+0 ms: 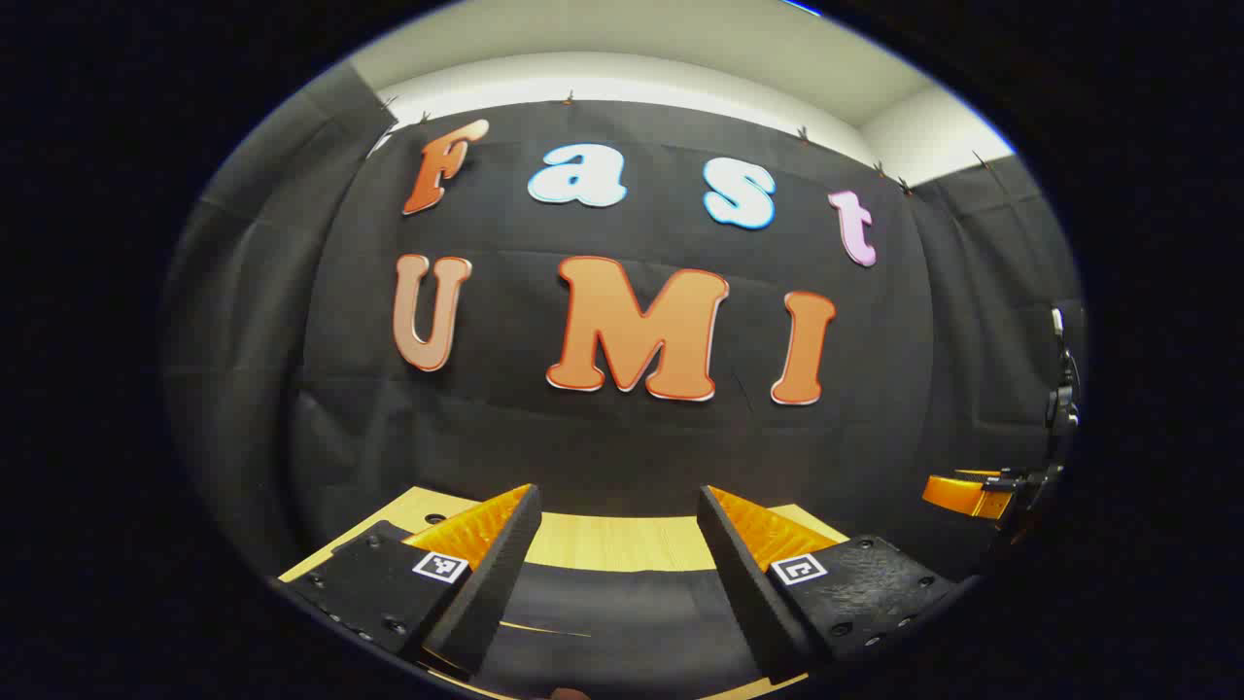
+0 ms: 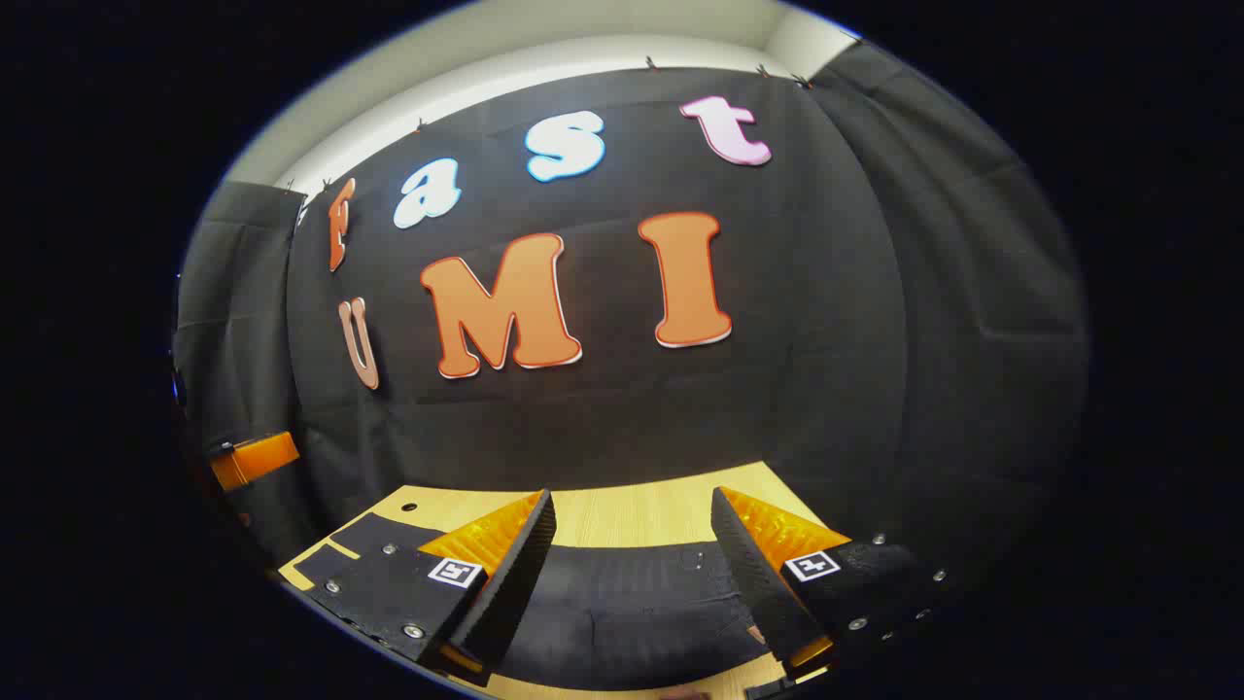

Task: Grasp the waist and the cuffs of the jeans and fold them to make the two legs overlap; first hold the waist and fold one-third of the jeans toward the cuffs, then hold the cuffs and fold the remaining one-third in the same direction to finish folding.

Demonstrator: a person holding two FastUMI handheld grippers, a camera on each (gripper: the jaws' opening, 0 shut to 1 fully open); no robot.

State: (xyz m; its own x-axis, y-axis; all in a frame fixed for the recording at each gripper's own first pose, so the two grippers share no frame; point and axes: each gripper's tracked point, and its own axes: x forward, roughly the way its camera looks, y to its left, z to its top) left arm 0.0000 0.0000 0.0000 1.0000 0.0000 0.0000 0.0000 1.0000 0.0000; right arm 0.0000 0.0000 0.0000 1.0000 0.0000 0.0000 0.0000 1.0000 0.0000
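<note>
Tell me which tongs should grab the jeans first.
Right, narrowly. The right tongs stand open with the far edge of the jeans squarely between them; the left tongs, also open, look hardly worse placed.

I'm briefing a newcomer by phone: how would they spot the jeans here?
Find the pale wooden table before the black cloth wall. The dark jeans lie flat along its near edge, between the right gripper fingers: the sole dark fabric on light wood.

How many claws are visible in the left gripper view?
2. The left claw is at bottom centre, open above the jeans; the right claw is at the right edge, partly hidden.
</note>
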